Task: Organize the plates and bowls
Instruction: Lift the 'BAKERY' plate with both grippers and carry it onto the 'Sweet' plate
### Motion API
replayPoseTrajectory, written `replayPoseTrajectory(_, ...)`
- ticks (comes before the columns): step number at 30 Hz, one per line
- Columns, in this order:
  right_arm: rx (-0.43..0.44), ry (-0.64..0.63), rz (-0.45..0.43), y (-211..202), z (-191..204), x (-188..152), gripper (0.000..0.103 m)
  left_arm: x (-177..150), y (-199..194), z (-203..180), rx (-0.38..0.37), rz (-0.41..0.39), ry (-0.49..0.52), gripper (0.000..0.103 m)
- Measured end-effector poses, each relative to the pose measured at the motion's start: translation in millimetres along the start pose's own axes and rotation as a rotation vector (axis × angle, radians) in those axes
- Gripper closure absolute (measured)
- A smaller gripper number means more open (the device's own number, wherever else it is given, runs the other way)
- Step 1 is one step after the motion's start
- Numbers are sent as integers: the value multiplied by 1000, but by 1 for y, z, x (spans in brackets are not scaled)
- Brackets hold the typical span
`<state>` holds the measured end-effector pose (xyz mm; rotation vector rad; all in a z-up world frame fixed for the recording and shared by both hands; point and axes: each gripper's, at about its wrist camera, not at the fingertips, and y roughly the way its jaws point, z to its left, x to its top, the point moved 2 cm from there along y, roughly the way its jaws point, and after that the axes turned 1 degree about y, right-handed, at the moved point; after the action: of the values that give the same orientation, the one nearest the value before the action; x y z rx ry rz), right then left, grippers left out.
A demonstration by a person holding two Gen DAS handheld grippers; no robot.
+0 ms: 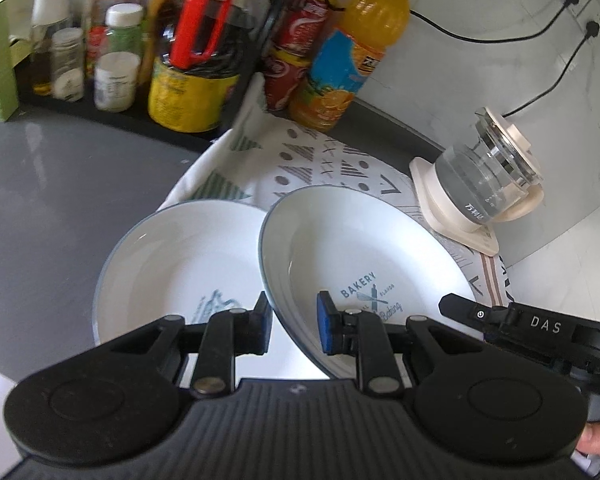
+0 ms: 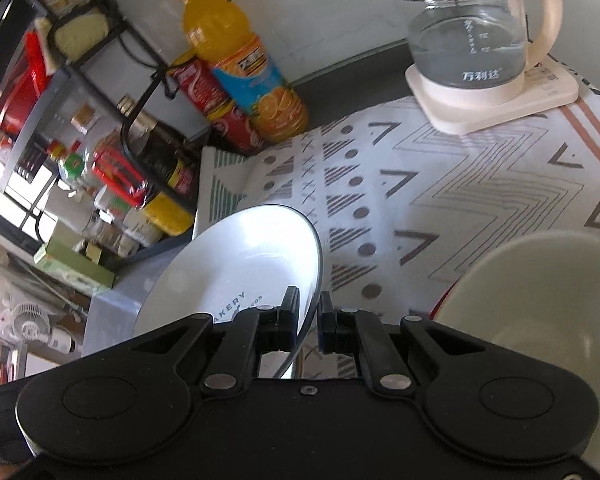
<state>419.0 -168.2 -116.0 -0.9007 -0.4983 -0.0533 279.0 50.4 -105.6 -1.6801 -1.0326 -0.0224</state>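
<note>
I see a glass kettle (image 2: 470,40) on its cream base, standing on the patterned cloth (image 2: 440,200). Left of the kettle, an orange juice bottle (image 2: 236,64) leans against red cans (image 2: 220,108). Farther left, a rack holds jars and sauce bottles (image 1: 116,60).

Plates – glossy white glazed ceramic: BAKERY plate (image 1: 364,248), second plate (image 1: 172,256). Bowl (image 2: 540,292) glazed, smooth, pale. Cloth mat (image 2: 440,200), matt printed fabric. Worktop (image 1: 60,184) smooth grey, slight sheen. Kettle (image 2: 468,36) clear glass, cream plastic base. Left tongs (image 1: 294,324) and right tongs (image 2: 309,320) – matt black plastic, metal pins. Juice bottle (image 1: 352,52) shiny plastic.
</note>
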Motion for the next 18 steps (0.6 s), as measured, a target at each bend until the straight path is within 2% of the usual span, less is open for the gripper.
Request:
replayPoseTrajectory(7,-16,-31,24,1,16,-17,94,-15,-10,22,5,6,-30,82)
replayPoseTrajectory(18,-78,-111,77,9,31,-44,92,-35,-5,50,8,9,-117,82)
